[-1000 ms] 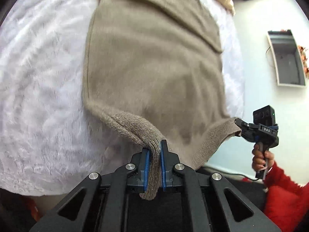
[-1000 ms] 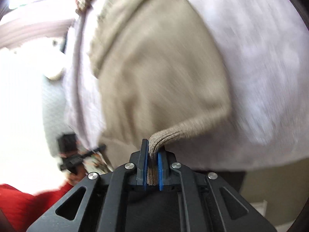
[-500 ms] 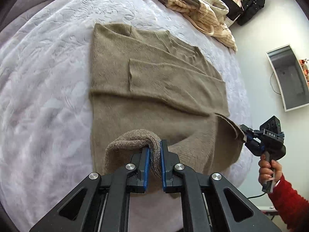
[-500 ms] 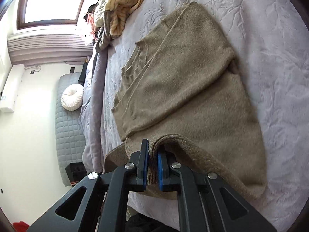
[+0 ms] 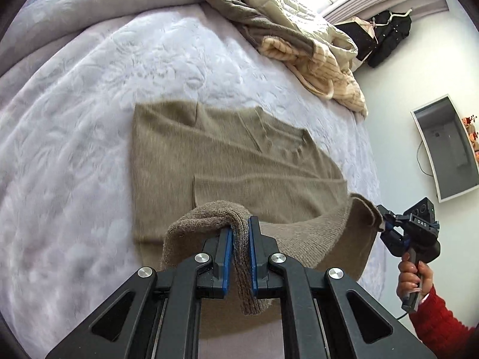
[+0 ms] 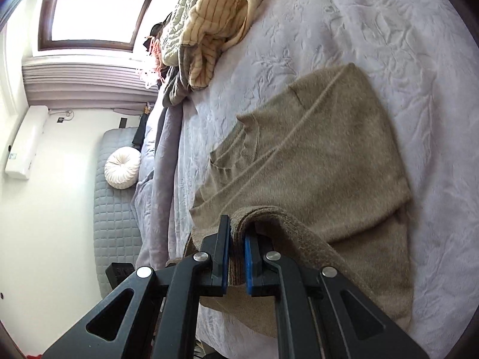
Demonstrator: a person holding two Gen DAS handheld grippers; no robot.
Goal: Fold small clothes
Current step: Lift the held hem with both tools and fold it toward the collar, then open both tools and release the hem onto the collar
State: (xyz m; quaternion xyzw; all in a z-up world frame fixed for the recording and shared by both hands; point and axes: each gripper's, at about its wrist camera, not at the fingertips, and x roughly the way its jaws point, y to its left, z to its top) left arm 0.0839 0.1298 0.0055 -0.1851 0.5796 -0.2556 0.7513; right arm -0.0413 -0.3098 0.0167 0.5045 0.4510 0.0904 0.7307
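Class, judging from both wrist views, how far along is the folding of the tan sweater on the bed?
Done: the sleeves of the tan sweater look folded in across its body. In hand: the left gripper and right gripper each pinch the bottom hem, lifted off the bedspread. Left: carrying the hem up to the collar and releasing.

One sweater [image 5: 227,161], two claws [image 5: 239,239] [image 6: 238,239], one clothes pile [image 5: 299,39], one cushion [image 6: 122,167].

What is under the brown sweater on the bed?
The sweater lies on a white embossed bedspread, visible all around it. Whatever lies directly beneath the sweater is covered.
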